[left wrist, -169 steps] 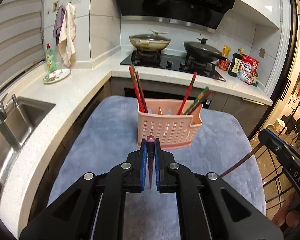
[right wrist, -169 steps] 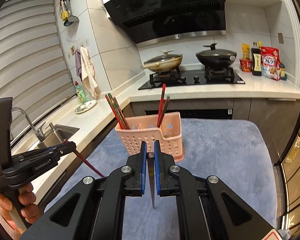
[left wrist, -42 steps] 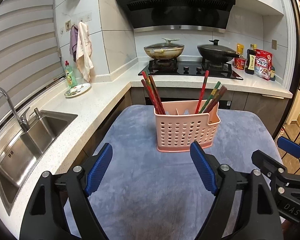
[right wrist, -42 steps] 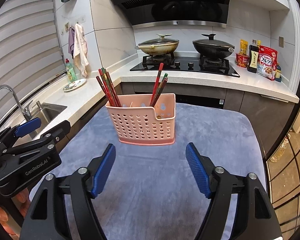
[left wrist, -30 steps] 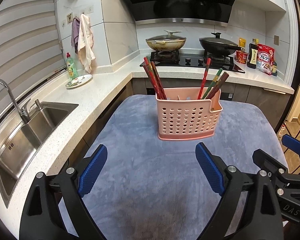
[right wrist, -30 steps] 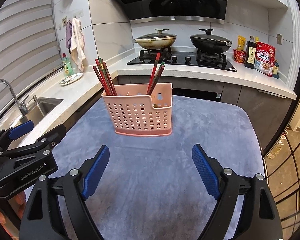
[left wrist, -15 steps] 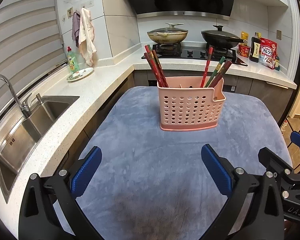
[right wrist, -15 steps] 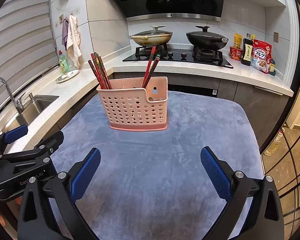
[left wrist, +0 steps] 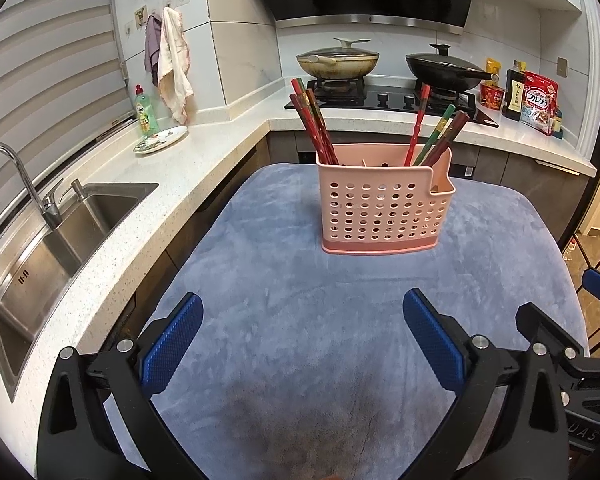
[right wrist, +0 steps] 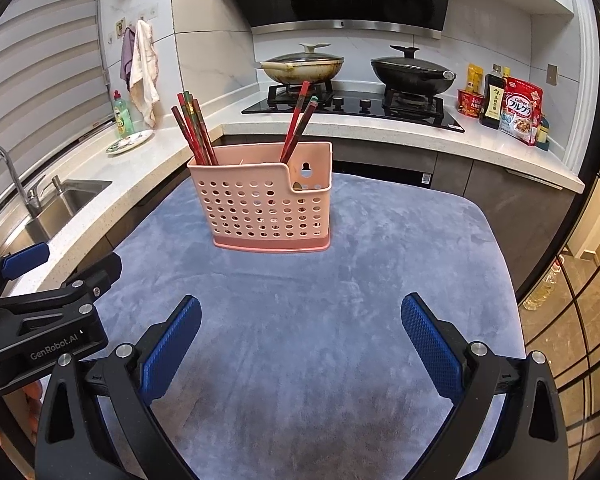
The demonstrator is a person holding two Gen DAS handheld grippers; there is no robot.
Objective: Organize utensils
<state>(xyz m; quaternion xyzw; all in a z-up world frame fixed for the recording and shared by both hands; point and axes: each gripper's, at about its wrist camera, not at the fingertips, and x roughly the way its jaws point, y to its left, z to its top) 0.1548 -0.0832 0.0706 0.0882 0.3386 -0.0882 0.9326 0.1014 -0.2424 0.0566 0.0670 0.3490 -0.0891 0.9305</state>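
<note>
A pink perforated utensil holder (left wrist: 382, 210) (right wrist: 266, 206) stands upright on the grey-blue cloth (left wrist: 300, 320) (right wrist: 300, 340). Several red, brown and green chopsticks (left wrist: 314, 124) (right wrist: 194, 130) lean in its left compartment, and more chopsticks (left wrist: 434, 136) (right wrist: 298, 122) stand in its right one. My left gripper (left wrist: 302, 312) is open and empty, well short of the holder. My right gripper (right wrist: 300, 314) is also open with nothing between its blue pads (right wrist: 430, 346). Part of the left gripper (right wrist: 40, 316) shows at the left edge of the right wrist view.
A white counter (left wrist: 112, 216) with a steel sink (left wrist: 56, 240) and tap (left wrist: 24, 178) runs along the left. Behind the cloth sit a hob with two lidded pans (left wrist: 338, 60) (left wrist: 446, 68), a soap bottle (left wrist: 146, 110), a plate (left wrist: 160, 140) and food packets (left wrist: 538, 102).
Both grippers were shut on a chopstick several seconds ago; now both are open and empty. Over the last second the jaws spread a little wider and the holder sits slightly farther off.
</note>
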